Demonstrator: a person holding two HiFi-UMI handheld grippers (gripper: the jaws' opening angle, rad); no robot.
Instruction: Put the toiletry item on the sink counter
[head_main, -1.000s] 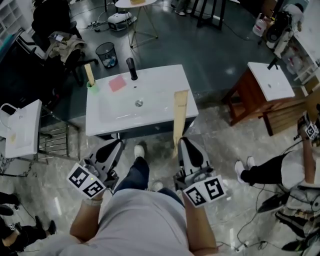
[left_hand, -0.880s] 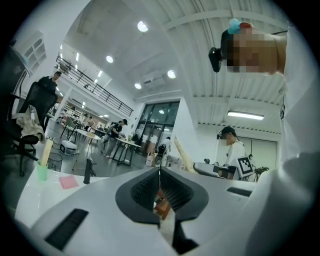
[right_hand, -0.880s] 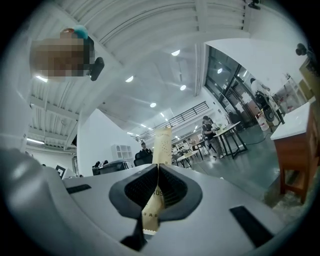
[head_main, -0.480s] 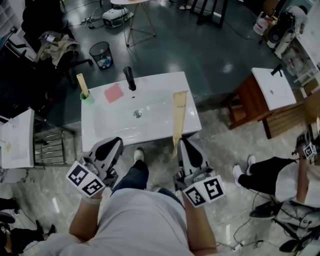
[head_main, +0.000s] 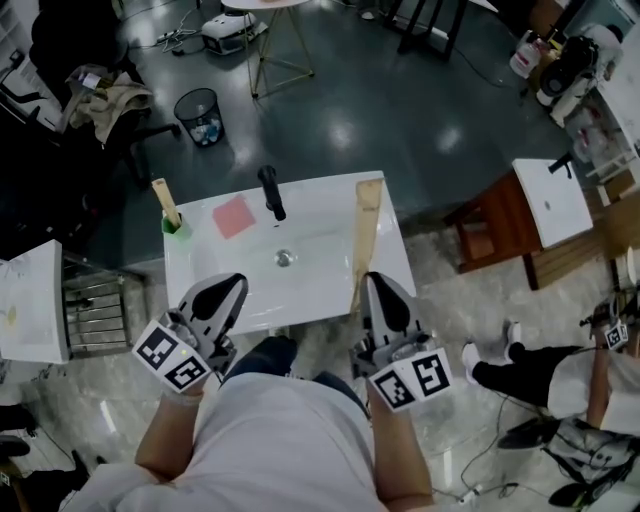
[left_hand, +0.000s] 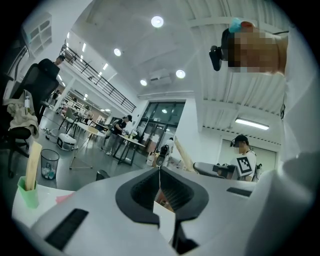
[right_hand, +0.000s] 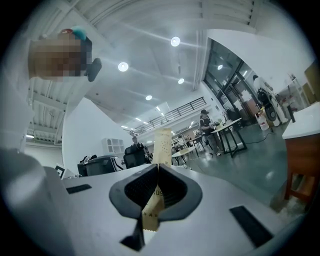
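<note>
Toiletry box (head_main: 364, 235) pinched in right gripper (head_main: 370, 282), long axis pointing away over sink (head_main: 315, 275); left gripper (head_main: 233, 285) closed.

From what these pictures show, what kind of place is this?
Probably an open workshop or lab hall, not a real bathroom: the sink counter stands alone on the floor, a second sink sits on a wooden stand nearby, and work tables stand behind.
</note>
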